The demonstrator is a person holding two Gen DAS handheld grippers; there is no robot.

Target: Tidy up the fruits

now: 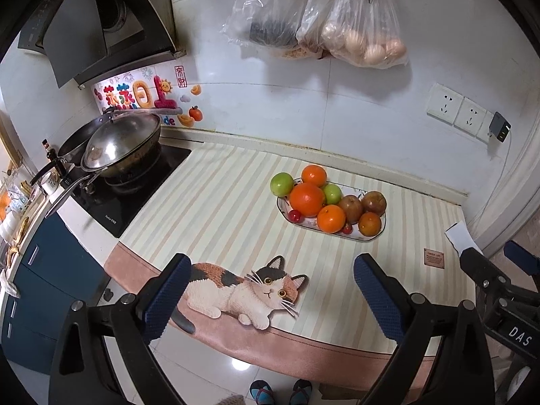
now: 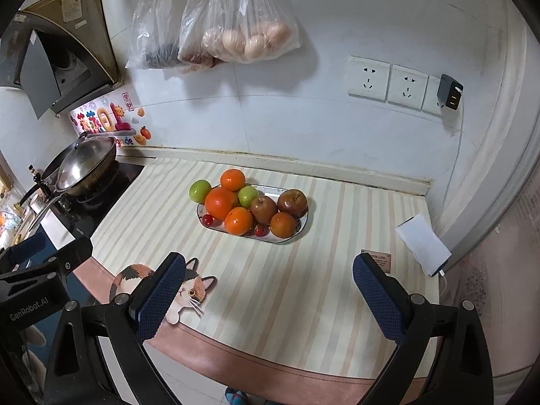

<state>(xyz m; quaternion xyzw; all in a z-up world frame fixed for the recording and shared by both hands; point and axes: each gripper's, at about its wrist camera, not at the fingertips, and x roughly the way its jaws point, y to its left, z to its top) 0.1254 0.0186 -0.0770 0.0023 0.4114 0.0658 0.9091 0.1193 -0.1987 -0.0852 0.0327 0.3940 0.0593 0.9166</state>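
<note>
— On the counter (image 2: 303,303), where's the fruit from us?

— Ahead of both grippers, heaped on the oval plate (image 2: 300,233), whose long axis runs left to right. My right gripper (image 2: 270,300) faces it more squarely; from the left gripper (image 1: 273,300) it lies ahead and rightward.

— Jaws?

— Both spread wide, holding nothing. I see oranges (image 2: 219,202), green apples (image 2: 199,190), brownish apples (image 2: 292,202) and small red fruits (image 2: 207,220), piled and touching.
</note>
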